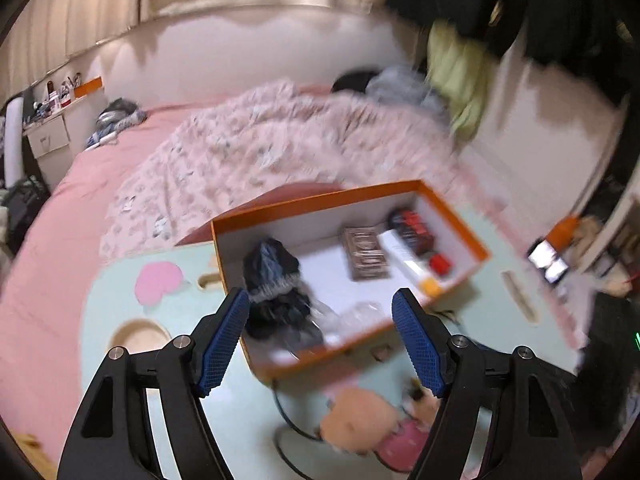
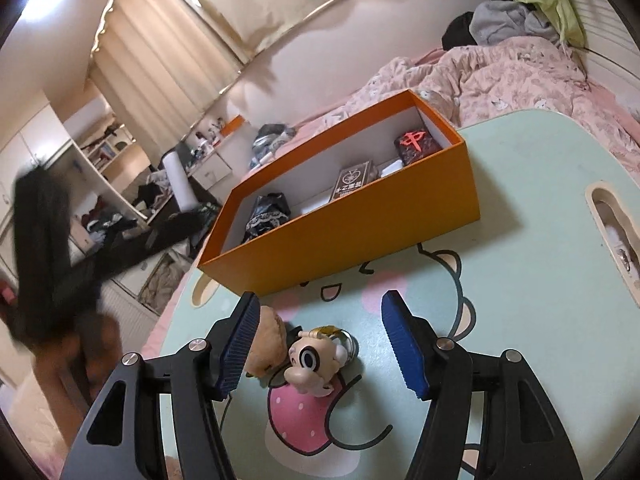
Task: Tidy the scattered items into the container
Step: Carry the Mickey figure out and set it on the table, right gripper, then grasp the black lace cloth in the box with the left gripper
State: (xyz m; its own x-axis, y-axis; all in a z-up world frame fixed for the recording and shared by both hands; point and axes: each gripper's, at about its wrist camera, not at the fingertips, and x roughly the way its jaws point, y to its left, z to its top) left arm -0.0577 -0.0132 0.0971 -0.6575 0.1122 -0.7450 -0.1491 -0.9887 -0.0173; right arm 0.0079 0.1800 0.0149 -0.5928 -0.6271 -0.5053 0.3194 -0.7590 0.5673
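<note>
soft, warm indoor light, brightest at the upper-left corner of the right wrist view. the left wrist view is smeared with motion blur, worst on the orange box (image 1: 348,264) and bed (image 1: 100,168). fisheye bending curves the edges, with dark vignetted corners.

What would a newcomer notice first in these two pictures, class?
The orange box stands on the pale green table, already holding a black pouch, a card pack and a dark block with a red character. In front of it, between the open right gripper, lies a small doll head.
</note>
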